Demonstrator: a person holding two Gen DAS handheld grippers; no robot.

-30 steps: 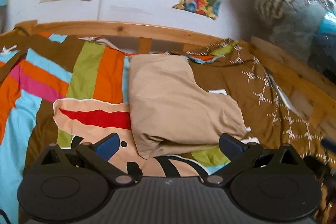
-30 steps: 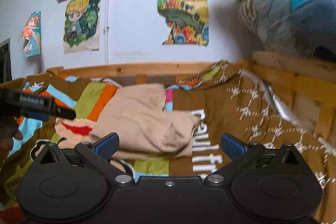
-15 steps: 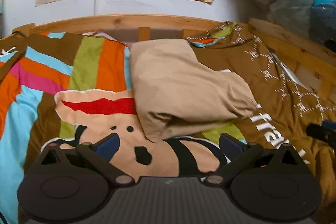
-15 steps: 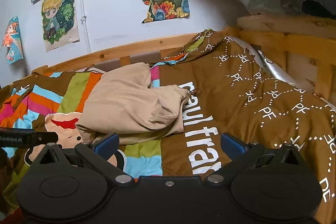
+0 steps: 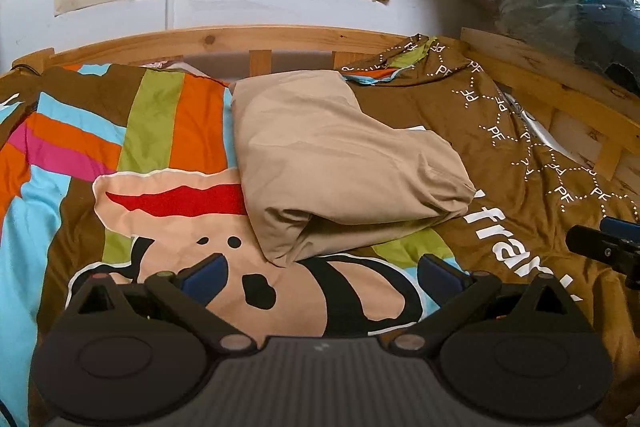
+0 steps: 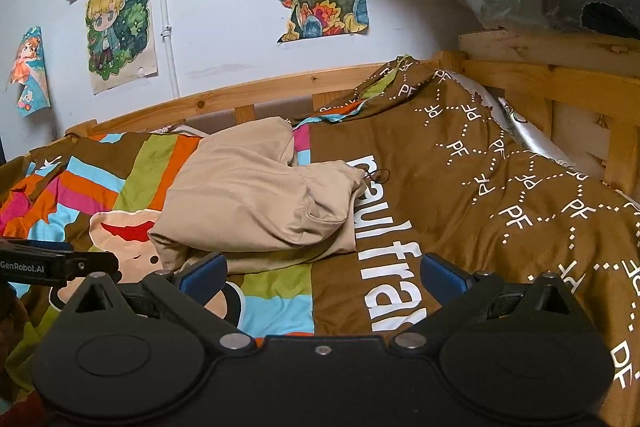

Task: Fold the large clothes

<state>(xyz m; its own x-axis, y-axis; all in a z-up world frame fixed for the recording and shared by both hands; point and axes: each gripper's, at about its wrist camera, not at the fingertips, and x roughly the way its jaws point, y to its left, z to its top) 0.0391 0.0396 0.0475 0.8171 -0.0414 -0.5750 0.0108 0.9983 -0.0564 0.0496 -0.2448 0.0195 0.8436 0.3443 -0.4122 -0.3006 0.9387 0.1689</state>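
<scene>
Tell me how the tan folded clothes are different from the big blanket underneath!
The tan garment is one plain colour; the bedspread has bright stripes, a cartoon face and white letters. The garment is a small, puffy folded bundle; the bedspread lies spread across the whole bed. The garment sits on top; the bedspread is beneath it. Both are soft cloth, and neither gripper, left or right, touches them.

Home bedroom, wooden bed frame (image 5: 224, 37), patterned duvet (image 6: 460, 187), cartoon posters (image 6: 118, 27) on wall
</scene>
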